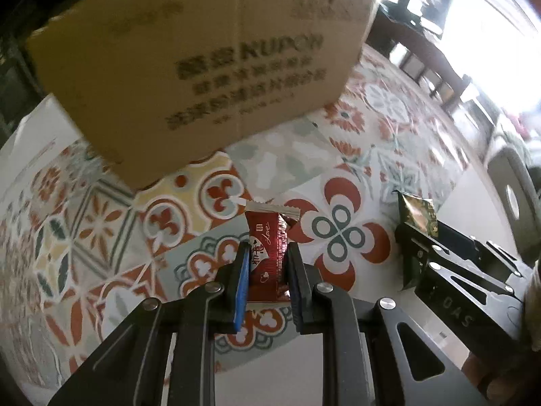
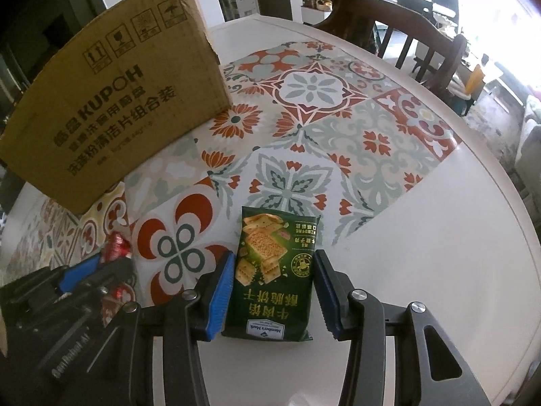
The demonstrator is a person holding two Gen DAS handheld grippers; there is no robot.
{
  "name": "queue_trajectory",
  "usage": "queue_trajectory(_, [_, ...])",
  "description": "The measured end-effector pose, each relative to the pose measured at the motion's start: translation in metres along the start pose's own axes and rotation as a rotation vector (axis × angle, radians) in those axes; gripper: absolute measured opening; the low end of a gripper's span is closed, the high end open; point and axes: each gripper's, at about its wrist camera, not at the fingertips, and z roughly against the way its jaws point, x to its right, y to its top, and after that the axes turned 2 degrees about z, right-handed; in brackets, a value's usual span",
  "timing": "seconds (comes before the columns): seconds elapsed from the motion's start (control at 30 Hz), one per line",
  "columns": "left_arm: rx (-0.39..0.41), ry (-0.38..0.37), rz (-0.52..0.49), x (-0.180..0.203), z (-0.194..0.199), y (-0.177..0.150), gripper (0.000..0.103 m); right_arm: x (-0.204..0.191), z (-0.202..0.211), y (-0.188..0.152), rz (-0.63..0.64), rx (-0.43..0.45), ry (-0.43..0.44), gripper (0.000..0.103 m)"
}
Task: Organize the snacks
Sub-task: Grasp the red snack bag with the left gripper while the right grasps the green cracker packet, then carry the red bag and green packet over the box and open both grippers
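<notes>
My left gripper (image 1: 267,253) is shut on a small red snack packet (image 1: 268,253) with white lettering, held just over the patterned mat. My right gripper (image 2: 274,270) is open, its blue pads on either side of a green cracker packet (image 2: 272,277) that lies flat on the white table; the left pad touches it, the right pad stands slightly apart. In the left wrist view the right gripper (image 1: 439,264) and the green packet (image 1: 417,216) show at the right. In the right wrist view the left gripper (image 2: 88,267) and the red packet (image 2: 116,247) show at the left.
A brown cardboard box (image 1: 189,67) stands behind the packets, also in the right wrist view (image 2: 111,91). A patterned tile mat (image 2: 321,128) covers the round white table (image 2: 439,253). A dark wooden chair (image 2: 416,34) stands at the far edge.
</notes>
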Motion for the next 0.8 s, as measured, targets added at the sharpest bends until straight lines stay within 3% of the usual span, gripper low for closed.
queue_trajectory(0.8, [0.214,0.087,0.223,0.016,0.125,-0.016,0.021,-0.014,0.110,0.024,0.272,0.172,0.188,0.047])
